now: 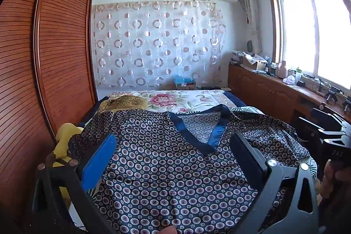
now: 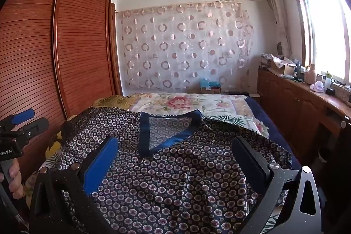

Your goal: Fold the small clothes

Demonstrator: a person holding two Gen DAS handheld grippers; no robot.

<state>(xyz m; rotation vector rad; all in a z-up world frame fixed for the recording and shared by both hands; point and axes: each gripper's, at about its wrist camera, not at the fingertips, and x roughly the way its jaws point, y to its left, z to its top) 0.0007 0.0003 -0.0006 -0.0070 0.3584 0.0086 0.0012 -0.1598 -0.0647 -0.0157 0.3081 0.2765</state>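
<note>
Garment, navy circle-print satin V-neck top (image 1: 166,168), is being approached on floral bed (image 1: 175,99); left claw (image 1: 173,159) and right claw (image 2: 173,161) are being held agape, empty; sleeve grasp is likely being called for.

txt: "DAS" on right tool (image 1: 335,135) body, left-wrist view | "…Robot.AI", start cut off, on left tool (image 2: 22,122) body, right-wrist view

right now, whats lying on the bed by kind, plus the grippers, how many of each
navy circle-print v-neck top: 1, spread flat
floral pink-and-white bedspread: 1
gold-brown patterned cloth: 1, beyond the top
yellow cloth: 1, beside the top
two-finger grippers: 2, left gripper and right gripper, both open over the top
total: 6
</note>
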